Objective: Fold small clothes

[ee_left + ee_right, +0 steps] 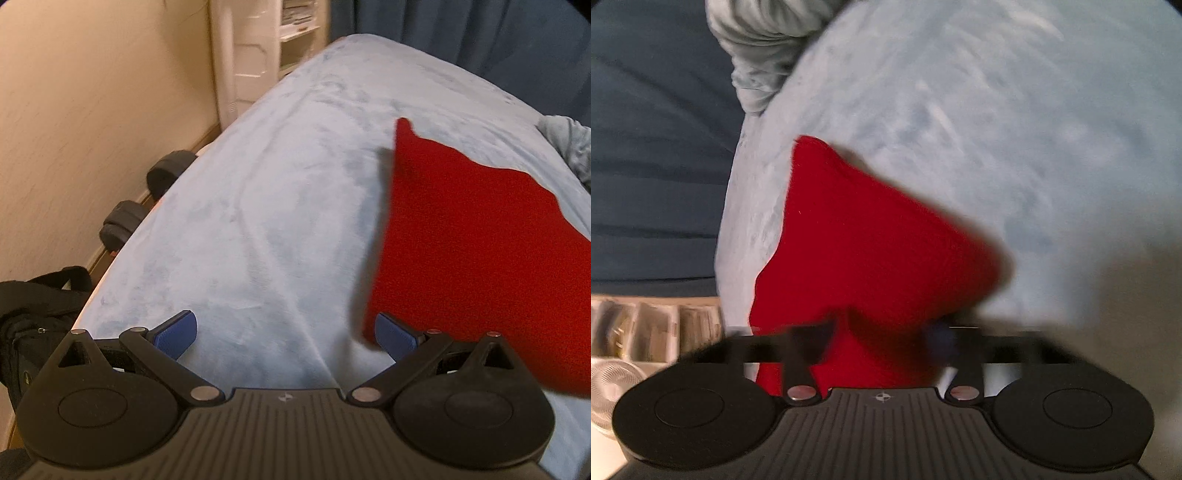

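Note:
A small red cloth [476, 236] hangs lifted above the pale blue bed cover [277, 192]. In the left wrist view it fills the right side, its lower corner beside my left gripper's right pad. My left gripper [286, 334] is open and empty, its blue pads wide apart over the cover. In the right wrist view the red cloth [871, 251] drapes from between the fingers of my right gripper [879, 339], which is blurred by motion and shut on the cloth's near edge.
A crumpled pale blue garment [761, 48] lies at the bed's far edge by a dark blue curtain [653, 147]. Dark dumbbells [147, 199] and a black bag [37, 314] lie on the floor by the wall. A white shelf unit [258, 48] stands beyond.

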`<state>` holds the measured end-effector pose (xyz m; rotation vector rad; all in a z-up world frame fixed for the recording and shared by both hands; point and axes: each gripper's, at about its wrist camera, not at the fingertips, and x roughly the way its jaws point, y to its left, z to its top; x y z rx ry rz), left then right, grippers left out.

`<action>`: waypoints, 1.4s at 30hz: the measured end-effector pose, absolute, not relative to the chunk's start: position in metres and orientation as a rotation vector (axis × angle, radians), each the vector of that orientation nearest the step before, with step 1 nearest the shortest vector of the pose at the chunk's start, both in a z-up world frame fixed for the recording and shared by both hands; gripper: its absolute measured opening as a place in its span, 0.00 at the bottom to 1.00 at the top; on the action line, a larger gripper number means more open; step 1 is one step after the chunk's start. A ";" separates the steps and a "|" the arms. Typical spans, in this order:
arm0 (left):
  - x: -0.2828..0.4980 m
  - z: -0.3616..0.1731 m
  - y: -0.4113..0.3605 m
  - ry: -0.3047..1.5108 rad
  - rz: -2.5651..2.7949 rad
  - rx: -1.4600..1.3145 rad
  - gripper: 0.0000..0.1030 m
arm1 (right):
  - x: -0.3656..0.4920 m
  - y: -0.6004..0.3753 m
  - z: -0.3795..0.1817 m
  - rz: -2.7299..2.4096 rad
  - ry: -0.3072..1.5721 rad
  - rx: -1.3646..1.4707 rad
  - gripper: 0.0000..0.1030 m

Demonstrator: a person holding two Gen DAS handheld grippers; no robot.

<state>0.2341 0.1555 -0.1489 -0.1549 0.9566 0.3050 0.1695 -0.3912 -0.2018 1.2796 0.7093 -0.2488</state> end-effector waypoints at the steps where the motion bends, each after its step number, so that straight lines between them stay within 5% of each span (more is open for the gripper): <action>1: 0.236 -0.151 0.157 0.956 0.319 -0.145 1.00 | 0.173 -0.388 -0.193 -0.226 0.694 1.214 0.19; 22: 0.249 -0.193 0.173 0.913 0.234 -0.093 1.00 | 0.203 -0.353 -0.166 -0.488 0.876 0.888 0.18; 42: 0.246 -0.191 0.171 0.919 0.257 -0.062 1.00 | 0.182 -0.381 -0.190 -0.349 0.798 1.067 0.20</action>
